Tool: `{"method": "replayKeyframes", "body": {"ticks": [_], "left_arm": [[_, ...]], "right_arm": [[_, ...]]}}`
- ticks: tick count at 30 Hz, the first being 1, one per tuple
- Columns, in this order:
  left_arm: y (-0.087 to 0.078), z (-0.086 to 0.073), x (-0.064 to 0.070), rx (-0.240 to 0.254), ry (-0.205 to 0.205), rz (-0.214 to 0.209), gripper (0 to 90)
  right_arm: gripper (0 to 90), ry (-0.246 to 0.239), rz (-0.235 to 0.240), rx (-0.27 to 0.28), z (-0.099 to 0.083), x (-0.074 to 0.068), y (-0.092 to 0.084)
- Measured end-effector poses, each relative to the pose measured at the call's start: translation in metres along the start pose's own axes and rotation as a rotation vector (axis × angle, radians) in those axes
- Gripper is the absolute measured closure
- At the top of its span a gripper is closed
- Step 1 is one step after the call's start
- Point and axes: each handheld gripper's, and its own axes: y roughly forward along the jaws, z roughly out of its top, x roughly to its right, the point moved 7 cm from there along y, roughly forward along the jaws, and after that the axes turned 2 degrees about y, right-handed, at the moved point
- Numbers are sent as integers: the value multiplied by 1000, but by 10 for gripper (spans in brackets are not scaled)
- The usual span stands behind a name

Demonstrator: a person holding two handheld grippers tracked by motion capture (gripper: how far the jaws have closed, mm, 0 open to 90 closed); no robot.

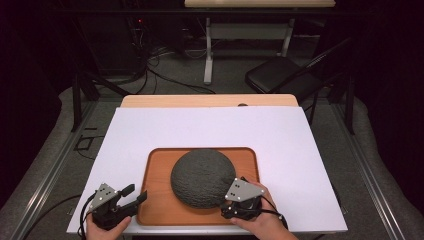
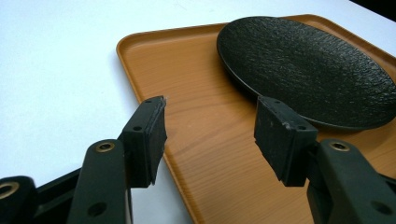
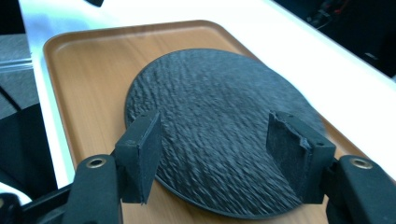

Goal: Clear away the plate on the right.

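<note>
A dark, rough-textured round plate [image 1: 202,177] lies flat on a wooden tray [image 1: 155,200] near the table's front edge. My left gripper [image 1: 135,195] is open at the tray's front left corner, and its jaws straddle the tray's left rim [image 2: 140,93] with nothing between them. In the left gripper view the plate [image 2: 308,70] lies off to the right of the left gripper [image 2: 210,126]. My right gripper [image 1: 235,197] stands at the plate's front right edge. In the right gripper view the right gripper [image 3: 215,140] is open, hovering over the plate [image 3: 210,93] with its pads clear of it.
A white board [image 1: 210,125] covers the table, with a strip of wooden tabletop [image 1: 210,101] showing at the back. Beyond the table stand a black folding chair [image 1: 280,75] and another table's legs [image 1: 209,55], with cables on the floor.
</note>
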Motion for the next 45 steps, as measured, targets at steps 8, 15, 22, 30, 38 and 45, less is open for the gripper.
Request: {"method": "replayKeyframes", "body": {"ticks": [8,15,22,30,38,45], "left_arm": [[0,0,0,2,0,2,437],[0,0,1,-2,2,1,434],[1,0,1,0,-1,2,433],[1,0,1,-2,-1,4,433],[1,0,0,-1,-2,4,433],[1,0,0,-2,-3,3,433]], "right_arm": [[358,44,-78,20,-9,19,-36],[357,111,-153,16,-30,37,-62],[354,183,-211,27,-48,51,-82],[352,196,-265,21,-66,62,-88],[353,236,-284,4,-88,69,-89],[360,272,-268,-4,-96,68,-81]]}}
